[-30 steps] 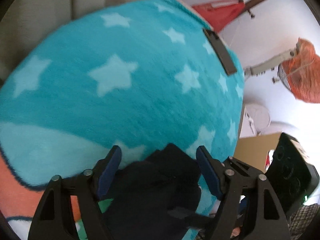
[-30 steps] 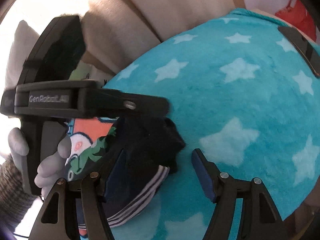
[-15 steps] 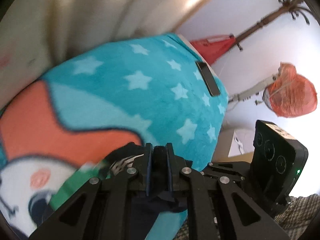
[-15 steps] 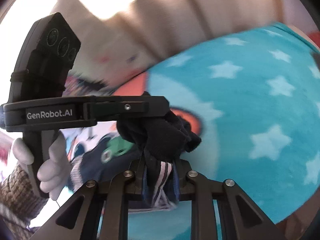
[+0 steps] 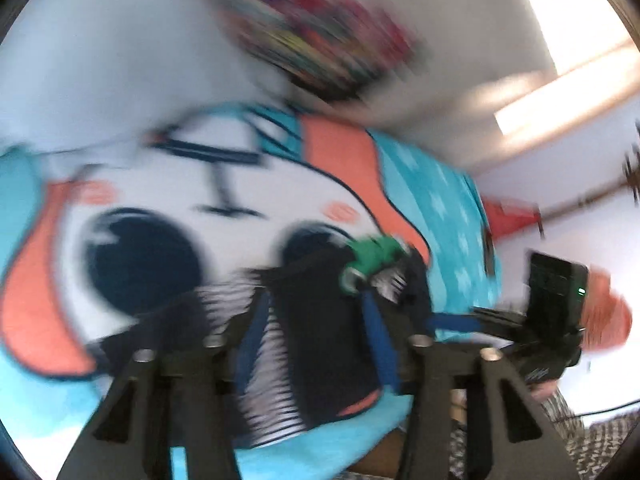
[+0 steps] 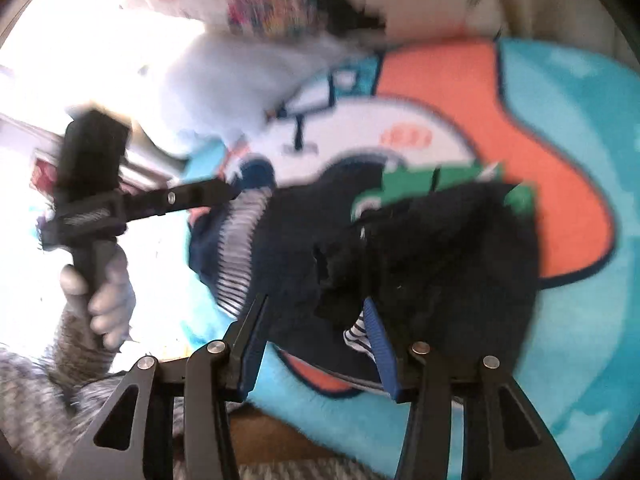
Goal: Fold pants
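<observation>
While both the left gripper (image 5: 316, 320) and right gripper (image 6: 316, 332) stand apart, the navy striped pants (image 6: 288, 248) lie bunched crosswise on the cartoon blanket (image 6: 560, 128).

The pants (image 6: 304, 248) were dark navy, almost black, with a band of thin white stripes down one side and a green patch near the upper edge. They lay bunched and partly folded over on a teal blanket (image 6: 580, 128) printed with a cartoon face, one thick dark fold heaped on the right. Both views were motion-blurred.
</observation>
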Demonstrator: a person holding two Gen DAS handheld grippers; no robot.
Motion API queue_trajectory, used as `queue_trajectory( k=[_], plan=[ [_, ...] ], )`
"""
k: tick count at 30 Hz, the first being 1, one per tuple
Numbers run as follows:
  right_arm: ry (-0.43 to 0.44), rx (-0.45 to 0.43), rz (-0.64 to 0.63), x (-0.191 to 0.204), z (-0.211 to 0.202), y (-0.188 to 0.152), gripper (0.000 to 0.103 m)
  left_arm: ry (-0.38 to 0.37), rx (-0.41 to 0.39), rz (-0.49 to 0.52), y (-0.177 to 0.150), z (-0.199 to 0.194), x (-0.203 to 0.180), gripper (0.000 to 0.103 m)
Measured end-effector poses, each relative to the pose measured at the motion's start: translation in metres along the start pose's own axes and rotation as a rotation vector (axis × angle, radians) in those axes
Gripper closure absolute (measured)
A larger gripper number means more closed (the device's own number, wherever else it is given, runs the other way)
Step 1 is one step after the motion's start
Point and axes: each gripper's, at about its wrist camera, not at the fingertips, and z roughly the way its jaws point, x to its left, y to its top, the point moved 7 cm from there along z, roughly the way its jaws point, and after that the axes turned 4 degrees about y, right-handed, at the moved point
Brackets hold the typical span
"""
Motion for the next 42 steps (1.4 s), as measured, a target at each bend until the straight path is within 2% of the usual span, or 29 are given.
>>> queue_trajectory(
  k=[2,4,6,7,8,11,13,15,16,17,18,21,25,30,32,33,34,35,36,38,42],
  plan=[
    [-0.095,-0.068,0.051,-0.026,-0.022,0.012,0.036,0.053,-0.026,-0.049,0.001,-0.012,0.031,0.046],
    [-0.171,-0.094,0.096,-0.049,-0.03,0.017,0.036,0.162,-0.019,-0.057,-0.005,-0.01,0.06,0.046],
    [-0.25,-0.106,0.118,-0.073,-0.026,0.026,0.036,0.195,0.013,-0.065,-0.012,-0.003,0.077,0.046],
    [-0.259,-0.101,0.125,-0.078,-0.024,0.027,0.036,0.177,0.026,-0.07,-0.015,0.001,0.079,0.045],
    [-0.245,-0.088,0.148,-0.085,-0.016,0.028,0.036,0.149,0.042,-0.068,-0.018,0.01,0.079,0.04],
    [-0.179,-0.035,0.19,-0.093,0.005,0.031,0.036,0.136,0.051,-0.038,-0.019,0.029,0.068,0.024],
    [-0.158,0.003,0.199,-0.095,0.024,0.029,0.036,0.129,0.068,-0.011,-0.02,0.037,0.066,0.017],
    [-0.178,-0.018,0.173,-0.094,0.028,0.03,0.038,0.139,0.079,0.03,-0.019,0.045,0.059,0.017],
    [-0.183,0.005,0.173,-0.092,0.031,0.031,0.045,0.162,0.088,0.047,-0.019,0.047,0.058,0.027],
    [-0.192,0.021,0.186,-0.091,0.03,0.031,0.075,0.173,0.093,0.055,-0.018,0.046,0.058,0.066],
    [-0.186,0.007,0.201,-0.09,0.024,0.033,0.085,0.134,0.116,0.048,-0.017,0.048,0.054,0.084],
    [-0.149,-0.061,0.237,-0.081,0.0,0.043,0.09,0.049,0.103,0.0,-0.004,0.04,0.048,0.085],
    [-0.171,-0.133,0.216,-0.071,-0.027,0.065,0.09,-0.002,0.089,0.009,0.016,0.039,0.034,0.085],
    [-0.25,-0.134,0.239,-0.099,-0.027,0.085,0.088,0.055,0.11,0.047,0.035,0.062,0.028,0.082],
    [-0.347,-0.097,0.243,-0.115,-0.02,0.086,0.083,0.076,0.128,0.043,0.035,0.071,0.031,0.082],
    [-0.4,-0.077,0.241,-0.121,-0.02,0.086,0.081,0.064,0.125,0.035,0.035,0.069,0.031,0.081],
    [-0.409,-0.077,0.235,-0.119,-0.025,0.086,0.081,0.041,0.113,0.023,0.035,0.062,0.03,0.078],
    [-0.399,-0.097,0.228,-0.115,-0.031,0.087,0.079,0.024,0.099,0.015,0.035,0.056,0.03,0.072],
    [-0.405,-0.127,0.219,-0.108,-0.039,0.089,0.069,0.01,0.076,0.006,0.036,0.046,0.031,0.07],
    [-0.436,-0.178,0.181,-0.094,-0.057,0.091,0.059,0.019,0.044,-0.011,0.039,0.029,0.037,0.068],
    [-0.321,-0.124,0.13,-0.059,-0.044,0.086,0.059,0.022,-0.022,-0.086,0.044,-0.004,0.059,0.065]
  ],
)
